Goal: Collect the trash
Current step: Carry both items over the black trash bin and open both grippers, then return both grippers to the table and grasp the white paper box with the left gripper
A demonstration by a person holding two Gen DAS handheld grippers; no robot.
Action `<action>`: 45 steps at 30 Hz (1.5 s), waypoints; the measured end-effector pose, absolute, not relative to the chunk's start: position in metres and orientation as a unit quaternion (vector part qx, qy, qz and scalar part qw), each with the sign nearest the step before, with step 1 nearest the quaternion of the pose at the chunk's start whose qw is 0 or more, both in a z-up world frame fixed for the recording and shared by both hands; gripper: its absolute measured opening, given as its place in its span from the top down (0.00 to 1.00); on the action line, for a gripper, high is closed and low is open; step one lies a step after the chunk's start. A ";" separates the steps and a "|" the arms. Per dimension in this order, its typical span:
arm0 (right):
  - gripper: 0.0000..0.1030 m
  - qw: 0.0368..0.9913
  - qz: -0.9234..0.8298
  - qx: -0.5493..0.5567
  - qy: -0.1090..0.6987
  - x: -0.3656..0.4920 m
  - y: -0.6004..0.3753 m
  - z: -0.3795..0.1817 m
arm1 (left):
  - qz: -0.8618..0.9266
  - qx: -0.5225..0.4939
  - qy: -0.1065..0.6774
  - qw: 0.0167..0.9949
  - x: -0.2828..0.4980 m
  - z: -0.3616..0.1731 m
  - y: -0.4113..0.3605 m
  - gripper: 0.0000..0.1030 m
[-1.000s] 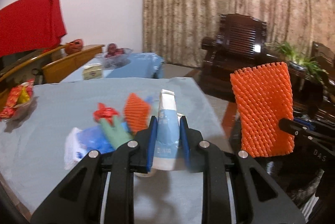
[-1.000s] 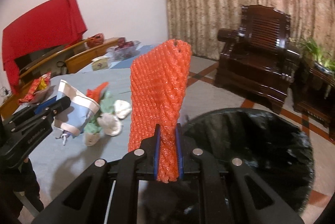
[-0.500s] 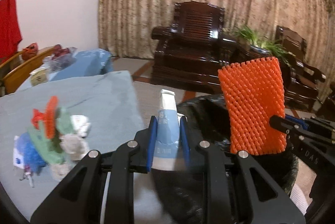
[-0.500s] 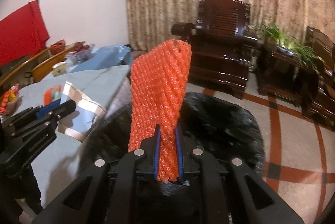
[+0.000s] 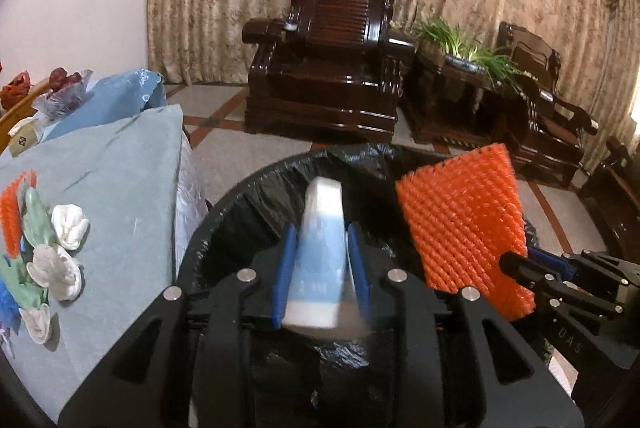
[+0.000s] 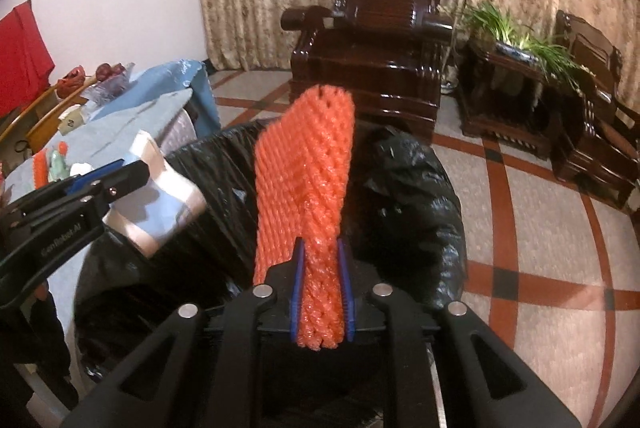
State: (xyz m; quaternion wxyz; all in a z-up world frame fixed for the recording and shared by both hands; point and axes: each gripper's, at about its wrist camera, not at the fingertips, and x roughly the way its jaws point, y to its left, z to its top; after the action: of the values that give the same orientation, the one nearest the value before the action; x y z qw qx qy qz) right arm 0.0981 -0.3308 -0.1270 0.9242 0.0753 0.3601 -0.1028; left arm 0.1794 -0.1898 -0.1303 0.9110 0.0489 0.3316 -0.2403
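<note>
My left gripper (image 5: 321, 252) is shut on a white and blue carton (image 5: 318, 260) and holds it over the open black trash bag (image 5: 256, 195). My right gripper (image 6: 322, 268) is shut on an orange foam net sleeve (image 6: 308, 179), also over the black trash bag (image 6: 416, 187). The sleeve (image 5: 460, 228) and right gripper (image 5: 516, 268) show at the right of the left wrist view. The carton (image 6: 160, 203) and left gripper (image 6: 136, 175) show at the left of the right wrist view.
A table with a blue-grey cloth (image 5: 116, 179) stands left of the bag, with white crumpled tissues (image 5: 64, 244), green scraps and another orange net (image 5: 10, 216) on it. Dark wooden armchairs (image 5: 332, 59) and a plant (image 5: 468, 43) stand behind on the tiled floor.
Both grippers have swung right from above the table to above the trash bag, still holding the carton and the orange sleeve. The table trash now lies far left.
</note>
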 end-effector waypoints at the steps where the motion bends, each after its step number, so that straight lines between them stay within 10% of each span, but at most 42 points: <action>1: 0.77 0.923 -0.105 0.075 0.361 0.098 -0.332 -0.128 | -0.242 0.049 0.333 0.910 0.179 -0.131 -0.191 0.65; 9: 0.43 0.925 -0.114 0.079 0.352 0.093 -0.333 -0.126 | -0.228 0.049 0.321 0.918 0.178 -0.125 -0.178 0.31; 14: 0.05 0.933 -0.120 0.082 0.328 0.089 -0.330 -0.117 | -0.200 0.060 0.297 0.932 0.175 -0.112 -0.157 0.12; 45: 0.06 0.951 0.077 0.012 0.301 0.166 -0.125 -0.101 | 0.116 0.032 0.281 0.952 0.180 -0.091 0.133 0.09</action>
State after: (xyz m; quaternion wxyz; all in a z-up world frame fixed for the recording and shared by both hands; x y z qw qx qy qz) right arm 0.1661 -0.1251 -0.1010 0.9506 0.0117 0.3007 0.0766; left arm 0.1795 0.1330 -0.0912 0.9520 0.0316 0.2814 0.1158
